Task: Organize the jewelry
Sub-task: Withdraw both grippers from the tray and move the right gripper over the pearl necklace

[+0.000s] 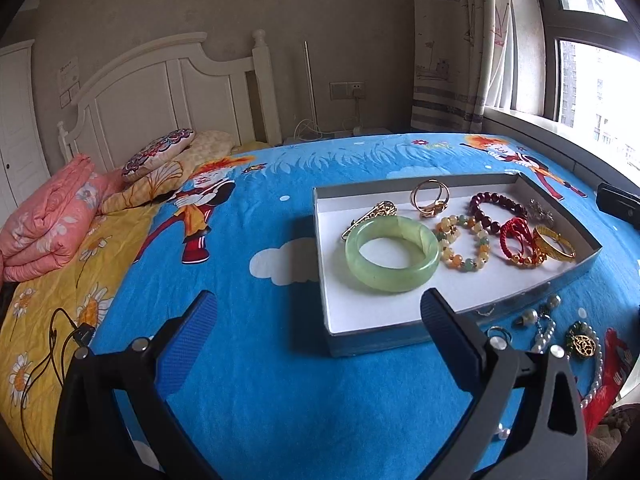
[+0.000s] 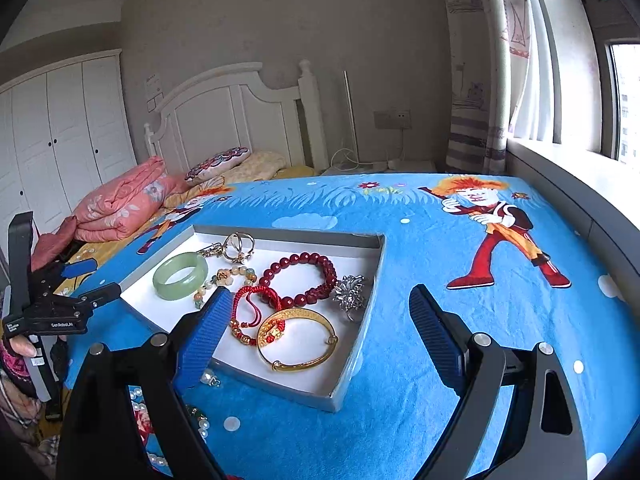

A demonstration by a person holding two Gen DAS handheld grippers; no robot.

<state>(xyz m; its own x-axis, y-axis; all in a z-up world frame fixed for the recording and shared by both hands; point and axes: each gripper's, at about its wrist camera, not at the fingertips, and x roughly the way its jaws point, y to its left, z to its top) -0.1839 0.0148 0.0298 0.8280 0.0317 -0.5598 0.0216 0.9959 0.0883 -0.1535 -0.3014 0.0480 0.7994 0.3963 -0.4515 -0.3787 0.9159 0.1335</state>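
A shallow grey tray lies on the blue bedspread. It holds a green jade bangle, a gold ring, a dark red bead bracelet, a pale bead bracelet, red cord bracelets, a gold bangle and a silver brooch. A pearl necklace, a gold pendant and small rings lie loose in front of the tray. My left gripper is open and empty at the tray's near left corner. My right gripper is open and empty over the tray's near right corner.
The blue cartoon bedspread covers the bed. A folded pink quilt and pillows lie at the headboard end. A window ledge runs along the right. A black cable lies on the yellow sheet at left.
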